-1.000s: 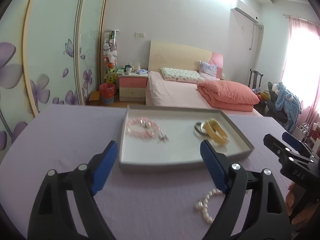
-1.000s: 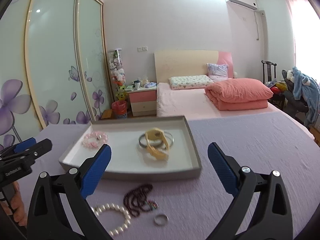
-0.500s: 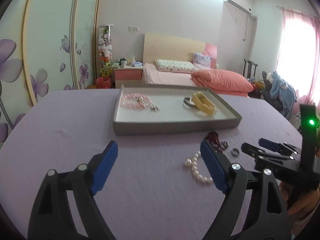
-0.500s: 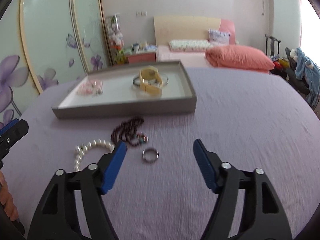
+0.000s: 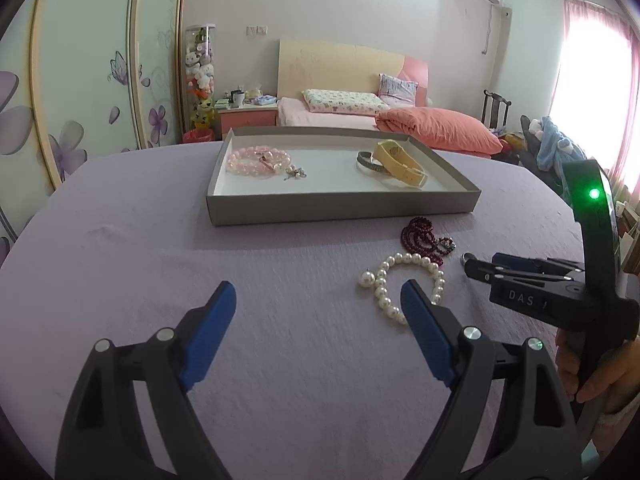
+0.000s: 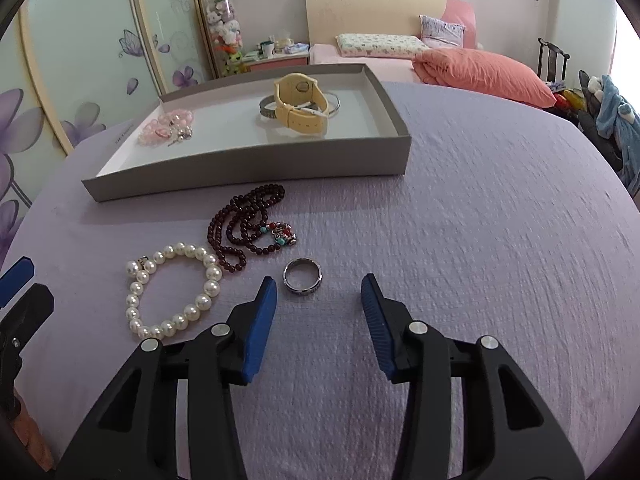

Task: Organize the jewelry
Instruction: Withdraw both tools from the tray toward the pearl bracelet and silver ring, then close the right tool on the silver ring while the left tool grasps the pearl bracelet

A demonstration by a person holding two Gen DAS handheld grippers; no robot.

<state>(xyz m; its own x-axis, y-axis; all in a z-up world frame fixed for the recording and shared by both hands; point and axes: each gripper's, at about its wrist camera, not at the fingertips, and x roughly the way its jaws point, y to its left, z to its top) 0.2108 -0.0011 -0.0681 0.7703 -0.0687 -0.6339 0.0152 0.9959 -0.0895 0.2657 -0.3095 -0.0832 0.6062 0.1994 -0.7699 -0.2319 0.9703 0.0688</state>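
While your right tongs [image 6: 318, 300] hang just short of the silver ring [image 6: 302, 277], their jaws are closing with nothing between them. Your left tongs [image 5: 318, 302] stand wide and empty over the purple counter [image 5: 160, 248], right blue pad beside the pearl bracelet [image 6: 172, 290]. Dark red beads [image 6: 244, 224] lie between pearls and grey tray [image 6: 248, 168]. Tray holds a pink bracelet [image 6: 166, 128], a yellow watch [image 6: 300, 106] and a silver bangle [image 6: 268, 110].
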